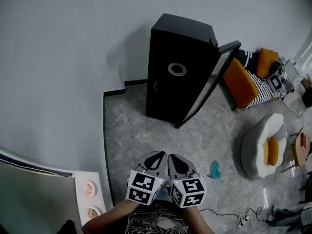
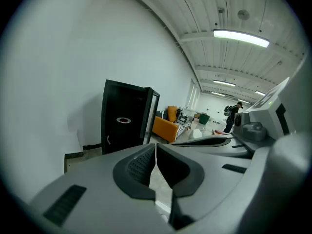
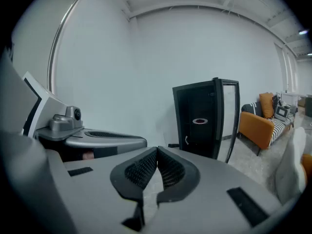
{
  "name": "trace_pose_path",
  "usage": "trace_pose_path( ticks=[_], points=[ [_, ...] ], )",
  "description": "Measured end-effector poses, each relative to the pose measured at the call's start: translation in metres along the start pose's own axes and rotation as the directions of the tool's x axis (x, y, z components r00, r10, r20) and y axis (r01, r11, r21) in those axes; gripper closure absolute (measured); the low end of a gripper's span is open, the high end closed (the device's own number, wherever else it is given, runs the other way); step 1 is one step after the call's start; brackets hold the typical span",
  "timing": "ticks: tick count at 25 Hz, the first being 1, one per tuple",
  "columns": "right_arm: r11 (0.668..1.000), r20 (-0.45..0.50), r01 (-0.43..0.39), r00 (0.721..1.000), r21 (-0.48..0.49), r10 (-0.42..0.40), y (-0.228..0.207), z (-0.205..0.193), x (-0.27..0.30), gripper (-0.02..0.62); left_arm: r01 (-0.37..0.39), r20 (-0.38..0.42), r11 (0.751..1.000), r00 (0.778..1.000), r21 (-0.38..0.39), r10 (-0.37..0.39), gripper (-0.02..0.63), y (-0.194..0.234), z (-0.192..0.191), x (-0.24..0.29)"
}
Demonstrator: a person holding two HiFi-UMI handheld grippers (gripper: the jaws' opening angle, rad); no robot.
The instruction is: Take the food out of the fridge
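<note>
A tall black fridge point(image 1: 180, 67) stands against the white wall, its glass door point(image 1: 209, 82) ajar by a narrow gap. I cannot see inside it, and no food shows there. My left gripper point(image 1: 155, 156) and right gripper point(image 1: 176, 157) are held side by side close to my body, well short of the fridge. Both point towards it. In the left gripper view the left gripper point(image 2: 155, 147) is shut with nothing between its pads, and the fridge point(image 2: 124, 121) lies ahead. The right gripper point(image 3: 157, 151) is likewise shut and empty, with the fridge point(image 3: 200, 123) beyond it.
An orange sofa point(image 1: 241, 82) stands right of the fridge, a white beanbag point(image 1: 261, 143) nearer on the right. A teal object point(image 1: 215, 169) and cables lie on the grey floor. A white table point(image 1: 100, 184) with plates is at lower left. A person point(image 2: 231, 116) stands far off.
</note>
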State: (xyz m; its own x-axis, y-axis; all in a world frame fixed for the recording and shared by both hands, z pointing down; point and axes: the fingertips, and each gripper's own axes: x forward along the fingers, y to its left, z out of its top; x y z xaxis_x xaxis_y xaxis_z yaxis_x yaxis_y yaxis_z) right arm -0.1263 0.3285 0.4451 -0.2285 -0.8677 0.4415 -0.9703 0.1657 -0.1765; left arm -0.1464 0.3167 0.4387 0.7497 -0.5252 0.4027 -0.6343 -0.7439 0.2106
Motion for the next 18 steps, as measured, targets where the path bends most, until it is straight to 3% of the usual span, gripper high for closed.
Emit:
trace_pose_path(
  ticks=[18],
  points=[
    [0.999, 0.014, 0.048, 0.999, -0.012, -0.048, -0.008, 0.007, 0.017, 0.573, 0.033, -0.017, 0.999, 0.999, -0.004, -0.033, 0.584, 0.012, 0.000, 0.017]
  ],
)
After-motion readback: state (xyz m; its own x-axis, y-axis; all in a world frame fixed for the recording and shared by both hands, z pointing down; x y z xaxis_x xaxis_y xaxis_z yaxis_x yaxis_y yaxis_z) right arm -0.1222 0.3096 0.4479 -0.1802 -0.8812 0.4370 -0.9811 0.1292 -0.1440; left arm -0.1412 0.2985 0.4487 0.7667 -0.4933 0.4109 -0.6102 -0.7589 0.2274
